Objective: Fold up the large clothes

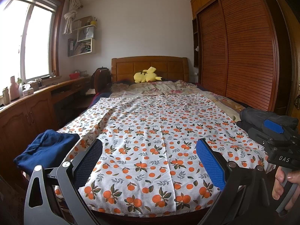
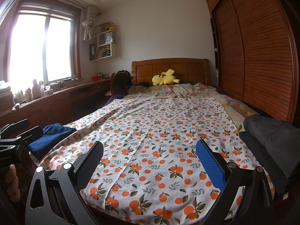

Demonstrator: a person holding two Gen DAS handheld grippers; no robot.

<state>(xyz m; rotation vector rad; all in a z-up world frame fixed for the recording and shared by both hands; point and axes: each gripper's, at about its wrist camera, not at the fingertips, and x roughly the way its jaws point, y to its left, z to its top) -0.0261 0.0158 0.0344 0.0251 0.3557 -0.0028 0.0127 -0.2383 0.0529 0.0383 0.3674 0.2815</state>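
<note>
left hand-held gripper (image 1: 149,155): jaws spread wide, nothing between them, hovering over the near end of the bed, pointing toward the headboard; also seen at the left edge of the right wrist view (image 2: 11,142).
right hand-held gripper (image 2: 150,154): jaws spread wide too, empty, over the near end of the bed; in the left wrist view its body shows at the right edge (image 1: 277,140), blue pad on top.
hand (image 1: 285,185): fingers wrapped round the right gripper's grey handle, lower right corner.
blue garment (image 1: 46,150): dark blue, loosely bunched, lying on the near left corner of the bed, partly on the sheet; just left of the left gripper's finger; no gripper touching it.
grey garment (image 2: 270,142): dark grey, heaped at the near right edge of the bed, resting on the sheet, beside the right gripper's blue-padded finger; cannot tell if it touches.
sheet (image 1: 159,127): white with orange fruit print, spread flat over most of the bed, centre crease running lengthwise, slight wrinkles left side.
bed (image 1: 150,64): wooden headboard, floral quilt rumpled at the far end.
plush (image 1: 146,76): yellow, lying against the headboard.
wardrobe (image 1: 236,52): slatted wooden doors, right of the bed.
bench (image 1: 37,95): wooden, under the window along the left wall, bottles and tissue box on it.
</note>
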